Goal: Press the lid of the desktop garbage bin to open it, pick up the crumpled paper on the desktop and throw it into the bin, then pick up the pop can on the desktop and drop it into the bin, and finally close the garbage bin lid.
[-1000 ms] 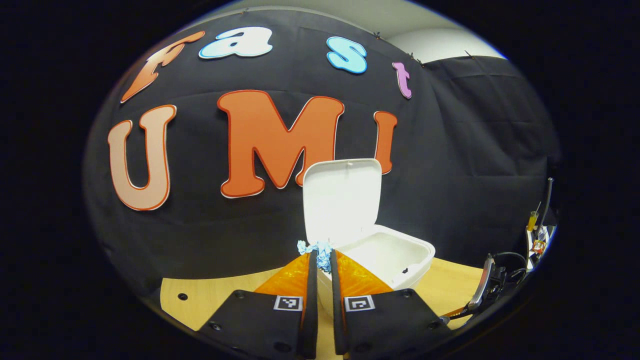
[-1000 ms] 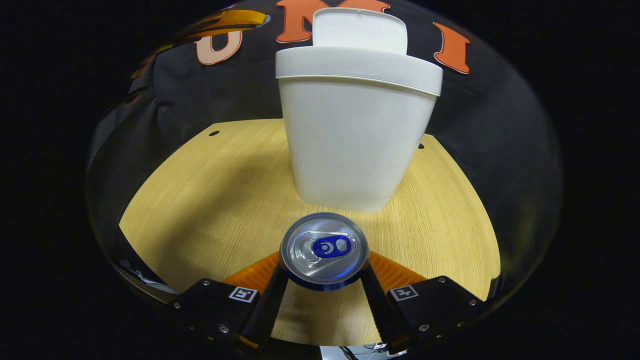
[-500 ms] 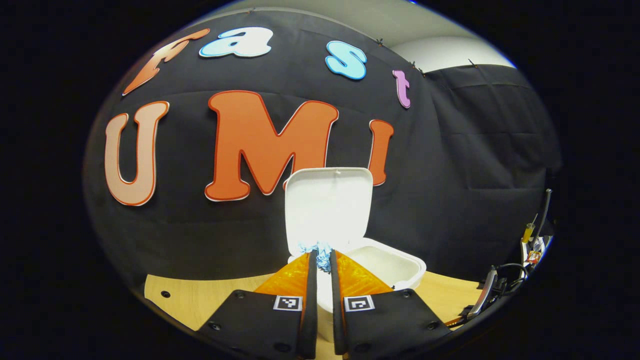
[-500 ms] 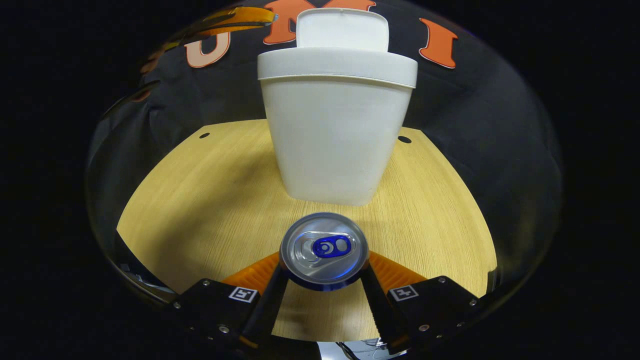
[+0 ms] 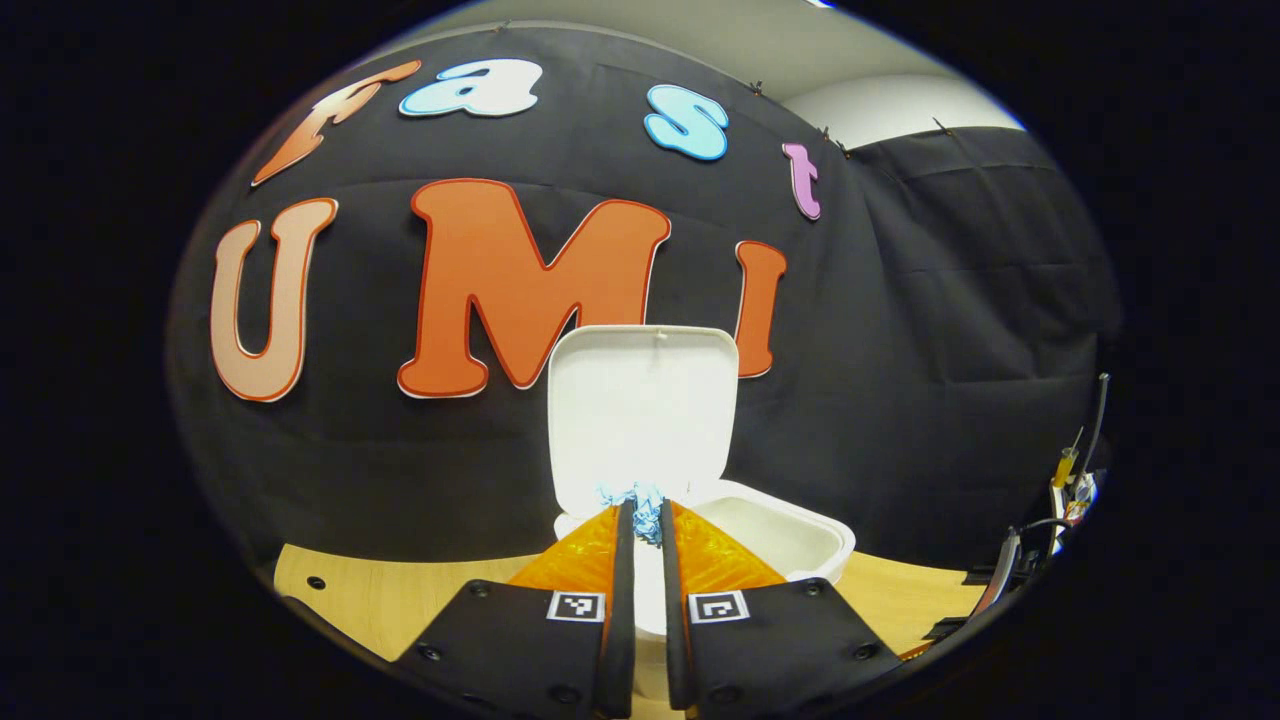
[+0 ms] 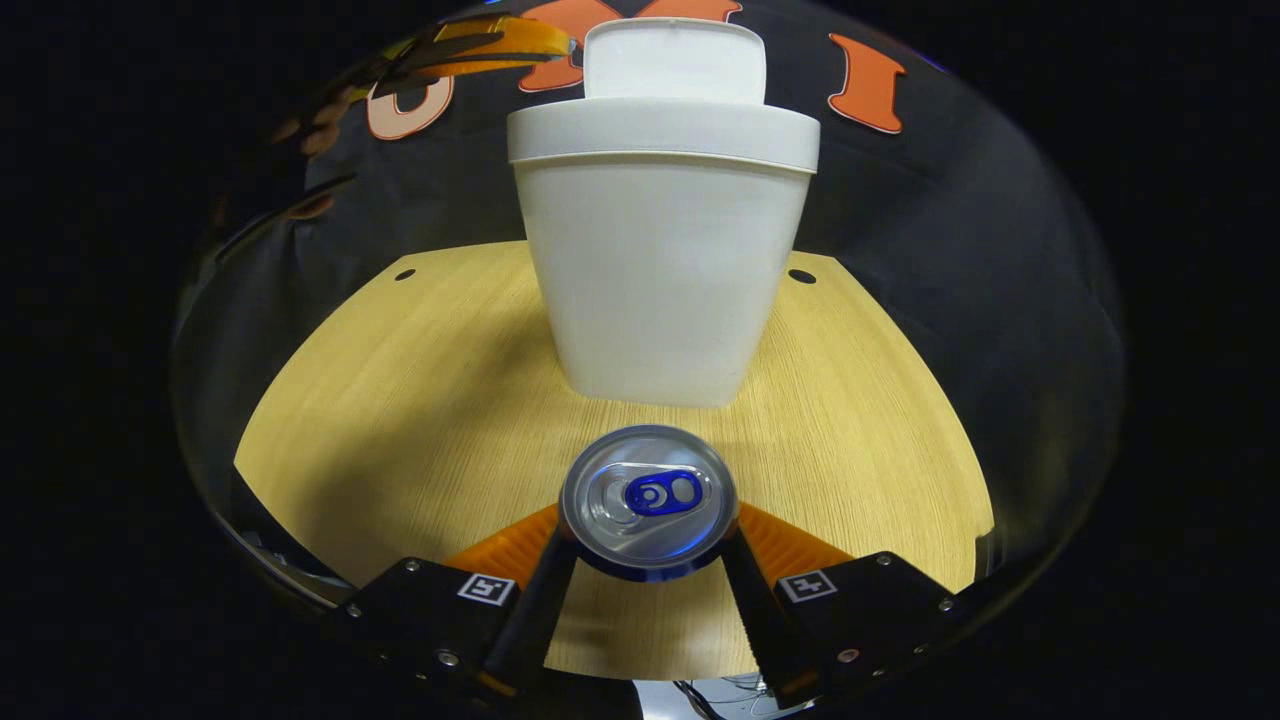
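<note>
The crumpled paper [image 5: 640,500], a small pale-blue wad, sits pinched at the tips of the left gripper [image 5: 641,512], whose two fingers stand almost together with only the wad between them. Against the frames from a second ago, the white garbage bin [image 5: 790,540] has slid from the right of those fingers to directly beyond them, its raised lid [image 5: 642,405] now centred behind the wad and the open mouth just past the tips. I take that to mean the carry is nearly over and the paper is close to the point of release, though it looks short of the rim's near edge and may need a little more reach before letting go. In the right gripper view the bin [image 6: 660,270] has shifted only slightly and stands on the wooden desktop [image 6: 400,400] with the lid [image 6: 675,60] upright behind it. The pop can [image 6: 648,500] is upright between the fingers of the right gripper [image 6: 648,545], both of which press against its sides, unchanged across the second; whether it is lifted off the desktop cannot be told. It waits near the bin's foot for its turn.
</note>
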### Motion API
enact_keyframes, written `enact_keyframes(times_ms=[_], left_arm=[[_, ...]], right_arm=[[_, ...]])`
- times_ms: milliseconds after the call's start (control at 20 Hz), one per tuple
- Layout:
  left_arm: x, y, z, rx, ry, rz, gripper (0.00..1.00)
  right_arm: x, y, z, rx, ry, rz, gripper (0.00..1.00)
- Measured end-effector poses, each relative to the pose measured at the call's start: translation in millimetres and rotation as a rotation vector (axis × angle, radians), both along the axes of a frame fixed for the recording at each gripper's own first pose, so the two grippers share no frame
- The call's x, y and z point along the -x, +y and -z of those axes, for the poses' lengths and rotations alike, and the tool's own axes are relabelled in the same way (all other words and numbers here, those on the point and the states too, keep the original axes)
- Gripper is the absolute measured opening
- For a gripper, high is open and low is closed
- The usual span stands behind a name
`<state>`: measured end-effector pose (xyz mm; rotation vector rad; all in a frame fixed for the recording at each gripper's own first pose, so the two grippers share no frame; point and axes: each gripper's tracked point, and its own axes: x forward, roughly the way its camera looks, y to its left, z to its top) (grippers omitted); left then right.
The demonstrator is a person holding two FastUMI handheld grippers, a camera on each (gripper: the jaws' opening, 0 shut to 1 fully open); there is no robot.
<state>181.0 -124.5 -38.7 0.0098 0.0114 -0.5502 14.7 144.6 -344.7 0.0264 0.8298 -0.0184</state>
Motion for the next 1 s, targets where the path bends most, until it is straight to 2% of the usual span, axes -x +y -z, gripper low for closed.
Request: enact_keyframes(times_ms=[50,100,300,500,550,600,700,750,800,900,1000], left_arm=[[0,0,5,-0.008,0.006,-0.008,0.12],[-2,-2,10,-0.006,0.014,-0.010,0.17],[-1,-6,26,-0.013,0.040,-0.007,0.20],[2,-13,34,-0.027,0.052,0.003,0.36],[4,-13,35,-0.029,0.057,0.005,0.36],[2,-15,37,-0.028,0.062,0.009,0.46],[2,-13,38,-0.030,0.067,0.002,0.51],[3,-11,40,-0.031,0.071,0.000,0.48],[3,-11,41,-0.031,0.077,0.000,0.63],[5,-8,41,-0.030,0.080,-0.003,0.77],[8,-5,40,-0.032,0.078,-0.005,0.87]], right_arm=[[0,0,0,-0.002,0.001,0.004,0.81],[0,0,0,-0.001,0.002,0.013,0.81],[-2,1,-1,-0.006,-0.006,0.031,0.81],[-2,-1,-3,-0.004,-0.016,0.042,0.81],[-3,-1,-4,-0.003,-0.021,0.045,0.81],[-4,-1,-6,-0.002,-0.026,0.049,0.81],[-5,-2,-8,0.001,-0.036,0.056,0.81],[-7,-3,-10,0.001,-0.042,0.059,0.81],[-9,-4,-12,0.004,-0.048,0.064,0.81],[-12,-9,-22,0.008,-0.063,0.075,0.81],[-15,-16,-34,0.010,-0.088,0.086,0.81]])
